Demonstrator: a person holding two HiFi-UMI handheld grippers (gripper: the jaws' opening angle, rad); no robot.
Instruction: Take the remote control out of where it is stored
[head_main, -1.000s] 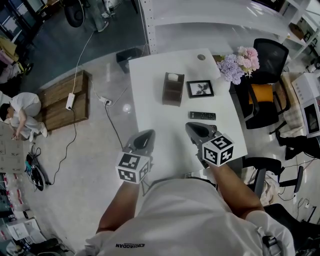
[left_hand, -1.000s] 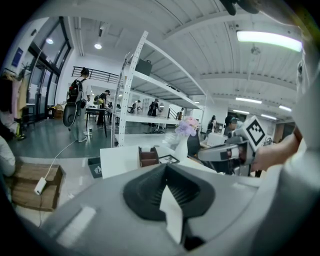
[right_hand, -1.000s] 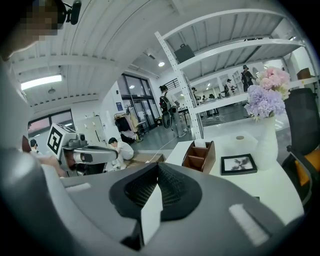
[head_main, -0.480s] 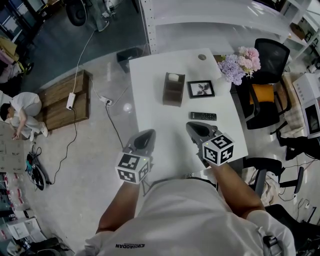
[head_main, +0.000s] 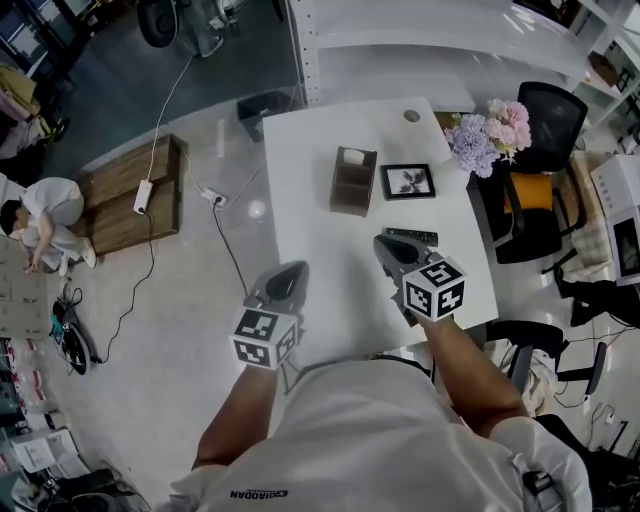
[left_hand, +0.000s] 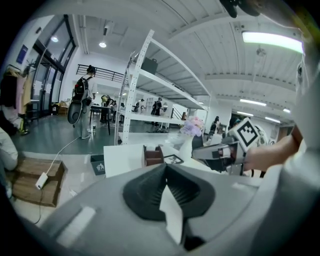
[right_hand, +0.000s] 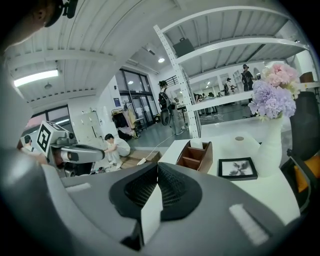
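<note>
The black remote control (head_main: 414, 237) lies flat on the white table (head_main: 320, 250), in front of the brown storage box (head_main: 353, 181). My right gripper (head_main: 386, 246) hovers just near of the remote, its tip overlapping the remote's left end; its jaws are shut and empty. My left gripper (head_main: 291, 272) hangs over the table's left edge, also shut with nothing in it. In the right gripper view the storage box (right_hand: 196, 155) stands ahead with a white item in its far compartment; the remote is hidden there. In the left gripper view the right gripper (left_hand: 220, 150) shows at the right.
A framed picture (head_main: 407, 181) lies right of the box. A vase of pink and purple flowers (head_main: 486, 141) stands at the table's far right corner. Black chairs (head_main: 540, 190) flank the right side. A cable and power strip (head_main: 142, 200) lie on the floor at left.
My right gripper has edged forward, so its tip now reaches the remote's left end. The head view has shifted slightly. The left gripper has held still.
</note>
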